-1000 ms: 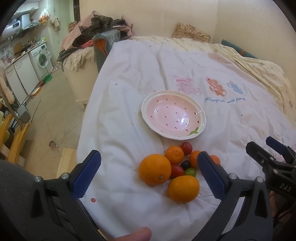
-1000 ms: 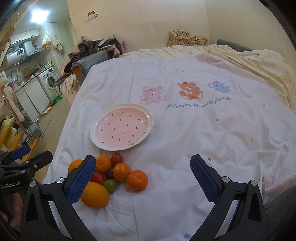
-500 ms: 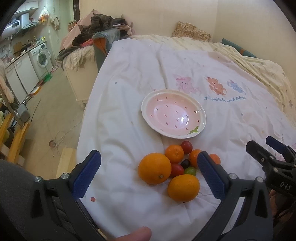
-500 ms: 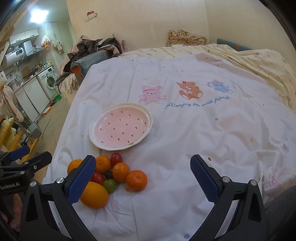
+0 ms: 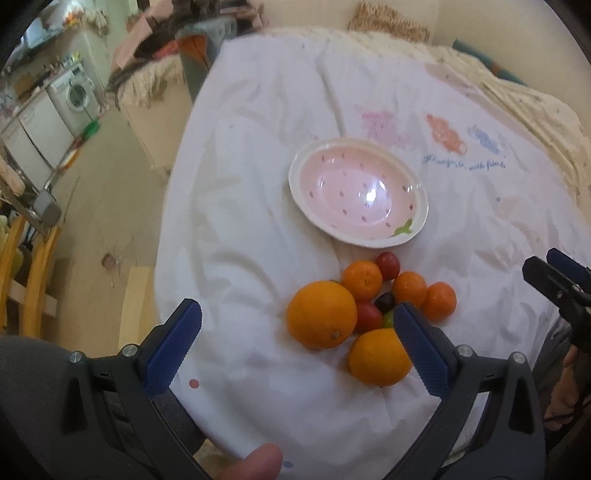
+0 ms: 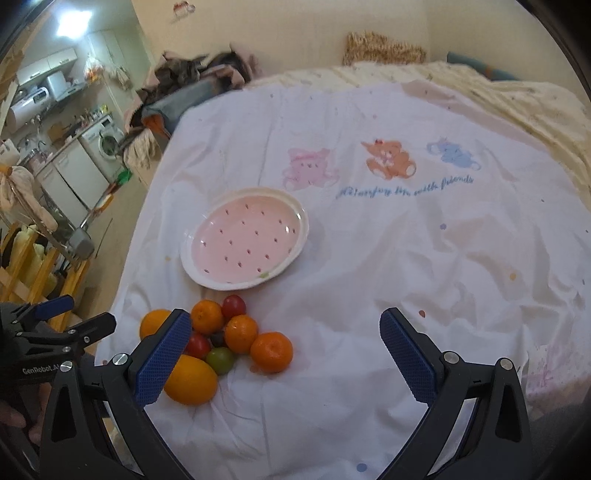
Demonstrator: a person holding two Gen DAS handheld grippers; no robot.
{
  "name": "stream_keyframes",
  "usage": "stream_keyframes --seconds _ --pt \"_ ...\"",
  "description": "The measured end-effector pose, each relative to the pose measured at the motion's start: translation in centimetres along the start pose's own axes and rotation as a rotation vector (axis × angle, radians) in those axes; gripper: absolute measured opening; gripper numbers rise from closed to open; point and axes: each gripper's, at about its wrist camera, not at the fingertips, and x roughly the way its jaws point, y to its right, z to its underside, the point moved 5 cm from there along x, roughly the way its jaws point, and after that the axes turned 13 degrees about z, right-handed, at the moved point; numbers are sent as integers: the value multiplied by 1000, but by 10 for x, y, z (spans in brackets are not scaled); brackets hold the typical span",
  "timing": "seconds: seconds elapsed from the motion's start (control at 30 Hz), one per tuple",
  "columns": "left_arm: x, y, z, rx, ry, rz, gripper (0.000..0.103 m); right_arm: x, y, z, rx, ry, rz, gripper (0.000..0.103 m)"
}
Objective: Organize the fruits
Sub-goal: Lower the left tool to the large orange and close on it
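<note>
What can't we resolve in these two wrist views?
- Green tomato: left wrist view, mostly hidden behind the left gripper finger.
- Large orange: right wrist view, partly covered by the right gripper finger.
- Sheet lettering: left wrist view, blurred, unreadable.

white bedsheet (image 6: 369,258) with cartoon animal print covers the bed ahead of the tongs, cream blanket (image 6: 517,99) along its far right edge. beige walls (image 6: 295,33) behind – straw-coloured cushion (image 6: 382,51) against them. far left: clothes pile (image 6: 199,77), washing machine (image 6: 105,142), white cabinets, tan floor (image 5: 110,206), yellow wooden frame (image 5: 33,273) – ceiling light glare upper left.
</note>
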Motion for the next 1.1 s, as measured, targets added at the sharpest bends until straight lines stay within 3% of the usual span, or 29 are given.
stream_keyframes --seconds 0.33,0.57,0.73,0.9,1.03,1.1 --pt "31 -23 -24 -83 -190 16 102 45 5 1 -124 -214 -17 103" --pt "46 -37 -27 -127 -236 6 102 72 16 8 -65 -314 -49 103" --pt "69 -27 -10 -149 -334 62 102 80 20 9 -24 -329 -48 103" --pt "86 -17 5 -180 -381 99 101 86 19 11 -41 -342 -22 103" --pt "101 -19 14 -207 -412 85 87 86 18 12 -52 -339 -15 103" --pt "101 -19 15 -219 -413 95 75 88 17 13 -52 -342 -20 103"
